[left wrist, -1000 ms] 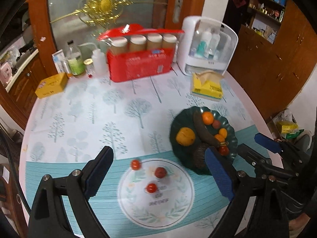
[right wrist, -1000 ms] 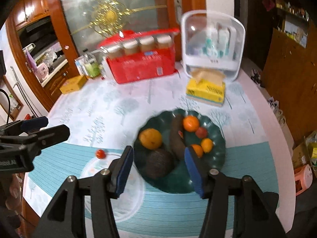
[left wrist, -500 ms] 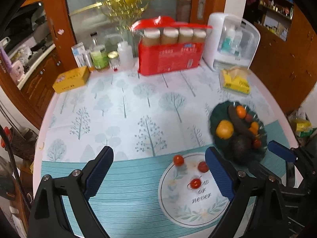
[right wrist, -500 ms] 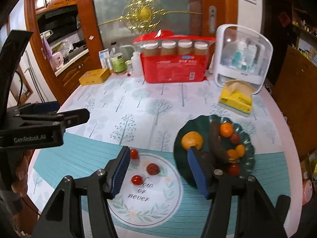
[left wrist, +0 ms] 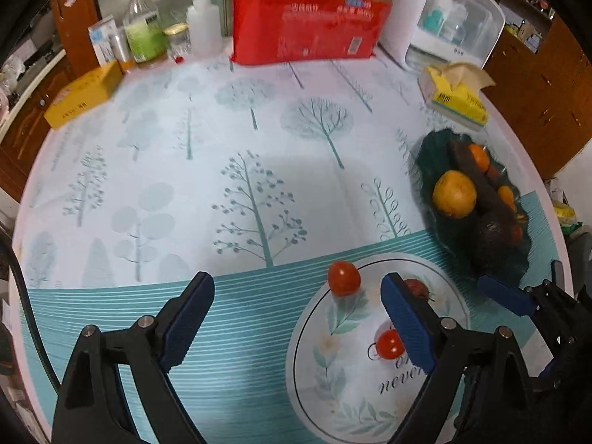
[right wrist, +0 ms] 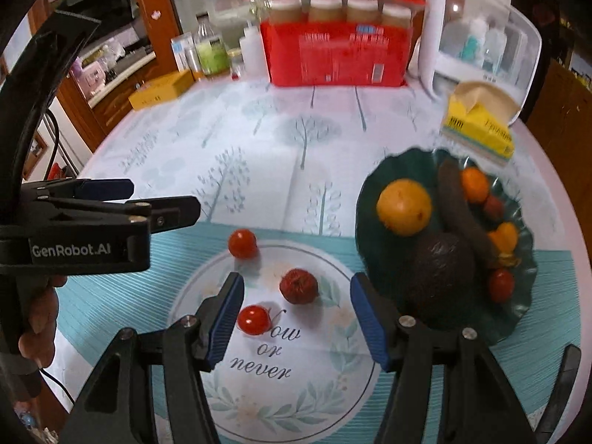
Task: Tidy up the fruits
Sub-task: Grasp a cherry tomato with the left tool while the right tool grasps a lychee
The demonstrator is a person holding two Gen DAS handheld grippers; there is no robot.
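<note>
Three small red fruits lie loose on the tablecloth's printed circle: a cherry tomato [right wrist: 242, 243], a dark red fruit [right wrist: 298, 285] and a second tomato [right wrist: 253, 320]. My right gripper [right wrist: 298, 307] hangs open just above them. The dark red fruit shows in its gap, untouched. My left gripper [left wrist: 298, 296] is wide and its jaws are closing, with nothing pressed between them. The far tomato [left wrist: 344, 279] sits just beyond its tips. Its right finger partly hides the dark red fruit [left wrist: 418, 288]. To the right, a dark green plate [right wrist: 373, 185] holds an orange [right wrist: 404, 207], an avocado [right wrist: 440, 270] and smaller fruits.
Along the table's back stand a red pack of jars [left wrist: 307, 29], bottles [left wrist: 144, 33], a white lidded case [left wrist: 451, 29], a yellow box [left wrist: 81, 96] and a yellow tissue box [left wrist: 458, 103]. A person's hand [right wrist: 37, 318] holds the left gripper.
Both grippers have come down toward the table, so the loose fruits look larger and nearer. The right gripper has shifted left, from over the plate to over the printed circle.
</note>
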